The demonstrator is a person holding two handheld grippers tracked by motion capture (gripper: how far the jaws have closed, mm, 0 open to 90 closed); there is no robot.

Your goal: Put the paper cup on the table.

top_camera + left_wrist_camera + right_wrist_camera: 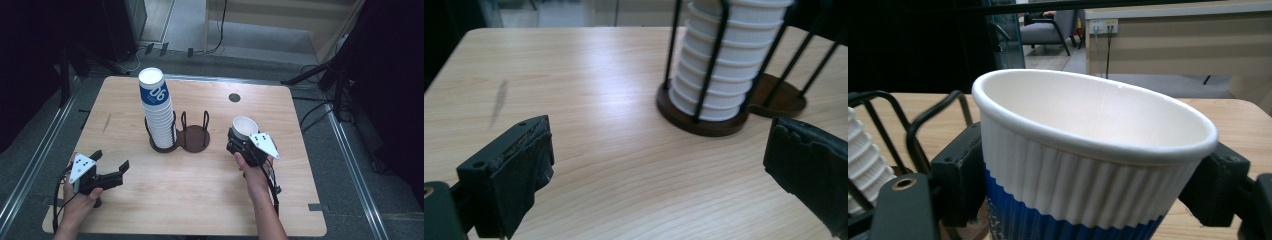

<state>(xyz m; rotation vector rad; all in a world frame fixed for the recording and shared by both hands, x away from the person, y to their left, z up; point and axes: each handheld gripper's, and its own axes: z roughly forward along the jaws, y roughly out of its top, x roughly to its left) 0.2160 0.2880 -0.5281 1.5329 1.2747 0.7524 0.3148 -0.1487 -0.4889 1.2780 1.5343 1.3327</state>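
My desk (200,200) is light wood with rounded corners, a small dark round cap (234,97) set into it near the far edge. Grey floor (250,30) beyond it, black cables (215,47) trailing across. Black stand legs (310,75) at far right. An office chair (1045,27) and a long wooden counter (1173,45) stand far back.
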